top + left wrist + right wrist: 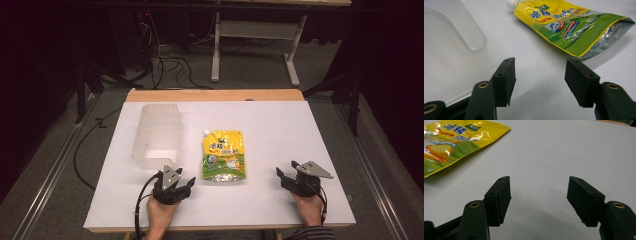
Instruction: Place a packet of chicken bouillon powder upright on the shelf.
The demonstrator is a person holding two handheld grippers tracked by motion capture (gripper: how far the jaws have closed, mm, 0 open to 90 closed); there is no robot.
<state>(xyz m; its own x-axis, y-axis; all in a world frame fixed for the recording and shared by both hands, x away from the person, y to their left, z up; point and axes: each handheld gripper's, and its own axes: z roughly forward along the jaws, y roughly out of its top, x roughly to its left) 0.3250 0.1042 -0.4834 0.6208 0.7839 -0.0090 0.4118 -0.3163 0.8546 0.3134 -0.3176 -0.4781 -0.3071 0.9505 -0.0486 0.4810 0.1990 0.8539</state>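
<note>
White bench is carrying an untouched pouch and clear container; you are holding both tongs wide, empty.

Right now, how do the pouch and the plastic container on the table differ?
The pouch is opaque, printed yellow and green with a silver bottom edge; the plastic container is plain and translucent. The pouch lies flat near the table's middle; the container stands taller, to its left. The pouch has a white spout at one corner; the container is open, with a cut-out wall. Both rest on the white table, ungripped.
</note>
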